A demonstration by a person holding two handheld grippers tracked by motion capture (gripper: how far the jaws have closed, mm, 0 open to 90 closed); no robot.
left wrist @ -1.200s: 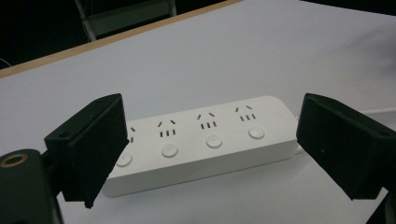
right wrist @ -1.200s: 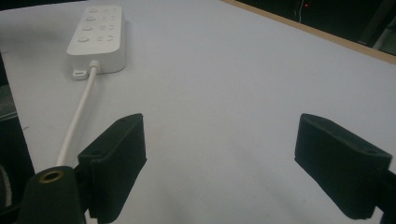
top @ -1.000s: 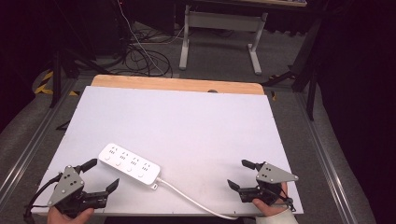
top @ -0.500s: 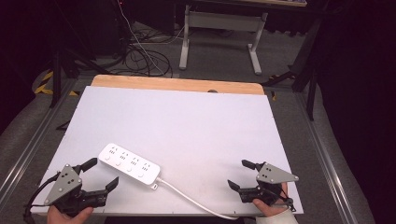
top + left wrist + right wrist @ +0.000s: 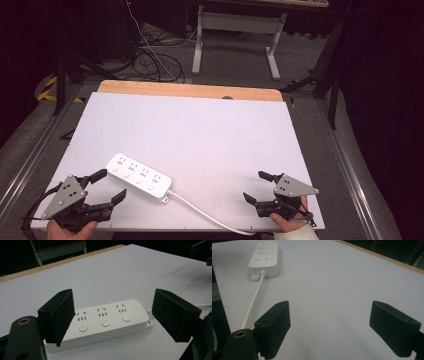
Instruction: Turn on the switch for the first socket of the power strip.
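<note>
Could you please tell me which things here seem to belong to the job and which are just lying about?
Likely in play:
power strip
its cord
left gripper, open
right gripper, open
table

Just lying about:
cables on the floor
white desk frame behind the table

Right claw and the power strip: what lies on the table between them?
Only the white cable running from the power strip toward the near edge; otherwise bare white table up to the right claw, as the high view shows.

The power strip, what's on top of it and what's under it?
On the power strip: sockets and round buttons, nothing resting there. Under it lies the white table. One end is hidden behind the left tool.
</note>
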